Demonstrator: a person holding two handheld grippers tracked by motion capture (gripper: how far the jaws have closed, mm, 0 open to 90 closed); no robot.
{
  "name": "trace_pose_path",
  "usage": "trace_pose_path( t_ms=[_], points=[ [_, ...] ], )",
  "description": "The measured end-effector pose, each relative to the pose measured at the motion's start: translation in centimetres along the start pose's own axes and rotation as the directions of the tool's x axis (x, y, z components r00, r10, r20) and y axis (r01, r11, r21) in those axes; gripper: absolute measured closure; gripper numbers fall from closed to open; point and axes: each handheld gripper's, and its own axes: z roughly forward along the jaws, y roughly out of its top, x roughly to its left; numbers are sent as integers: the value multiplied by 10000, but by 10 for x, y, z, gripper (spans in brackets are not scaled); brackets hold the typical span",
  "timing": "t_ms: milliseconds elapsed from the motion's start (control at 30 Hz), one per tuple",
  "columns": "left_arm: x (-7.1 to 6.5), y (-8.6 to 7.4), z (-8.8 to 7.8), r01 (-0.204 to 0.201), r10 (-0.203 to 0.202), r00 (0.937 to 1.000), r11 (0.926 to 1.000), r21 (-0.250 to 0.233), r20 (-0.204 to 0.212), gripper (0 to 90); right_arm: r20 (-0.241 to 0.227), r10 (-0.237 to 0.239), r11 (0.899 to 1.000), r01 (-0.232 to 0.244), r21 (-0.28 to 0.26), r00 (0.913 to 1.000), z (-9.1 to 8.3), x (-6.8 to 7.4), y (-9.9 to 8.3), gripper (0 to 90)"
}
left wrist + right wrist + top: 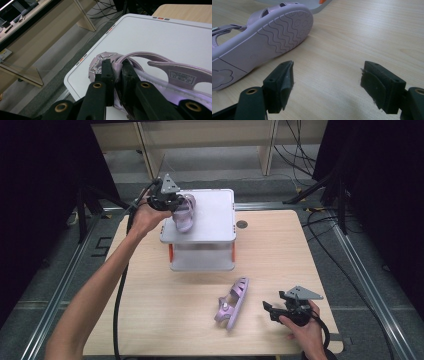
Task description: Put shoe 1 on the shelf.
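Left gripper (115,75) clamped on a strap of the light, bendy sandal (184,213) atop the white box (215,215); right gripper (327,85) wide open beside the second sandal (232,302) on the table (280,250), best pinched by strap.

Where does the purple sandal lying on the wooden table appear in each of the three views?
High view: the sandal lies on its side, lower centre, left of the right tongs.
Left gripper view: not in it.
Right gripper view: upper left, sole facing the camera.
Shared landmark: the white box.
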Motion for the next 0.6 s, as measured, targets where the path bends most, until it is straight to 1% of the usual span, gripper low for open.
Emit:
trace_pose_path(
  t_ms=[67, 233, 267, 300, 333, 367, 400, 433, 467, 500, 533, 567, 600],
  points=[
    [1, 0, 5, 43, -42, 10000, 10000, 51, -51, 833, 27, 16, 10000, -16, 19, 10000, 0, 0, 0, 258],
    [2, 2, 14, -137, 141, 9996, 9998, 173, -246, 831, 26, 8, 10000, -8, 15, 10000, 0, 0, 0, 257],
    [2, 2, 16, -156, 161, 9996, 9997, 203, -240, 831, 21, 23, 10000, -23, 25, 10000, 0, 0, 0, 257],
    [2, 1, 18, -196, 201, 9996, 9995, 257, -219, 828, -66, 151, 9998, -151, 93, 9999, 0, 1, 0, 257],
    [1, 0, 19, -261, 268, 9994, 9992, 313, -229, 828, -66, 151, 9998, -151, 93, 9999, 0, 1, 0, 257],
    [1, -1, 20, -281, 285, 9995, 9992, 285, -117, 825, -107, 117, 9999, -117, 63, 9999, 0, 1, 0, 256],
    [0, -1, 21, -307, 310, 9995, 9992, 246, -113, 821, -82, 58, 10000, -58, 45, 9999, 0, 0, 0, 256],
    [-1, -1, 21, -323, 325, 9994, 9992, 239, -94, 811, 28, 144, 9999, -145, 91, 9999, -1, 1, 0, 256],
    [-2, -1, 20, -370, 372, 9993, 9990, 267, -52, 811, 28, 144, 9999, -145, 91, 9999, -1, 1, 0, 256],
    [-2, -1, 20, -385, 384, 9993, 9987, 320, 29, 803, 55, 58, 10000, -58, 72, 10000, 0, 0, 0, 256],
    [-3, -1, 20, -417, 416, 9991, 9985, 344, 37, 786, 46, 69, 10000, -69, 70, 10000, 0, 0, 0, 256],
    [-4, -1, 20, -405, 404, 9992, 9985, 368, 38, 756, -28, 463, 9987, -462, 203, 9989, -1, 3, 0, 256],
    [-4, -1, 19, -386, 385, 9993, 9984, 405, 22, 704, -101, 193, 9998, -192, 81, 9998, 0, 1, -1, 256]
  ],
)
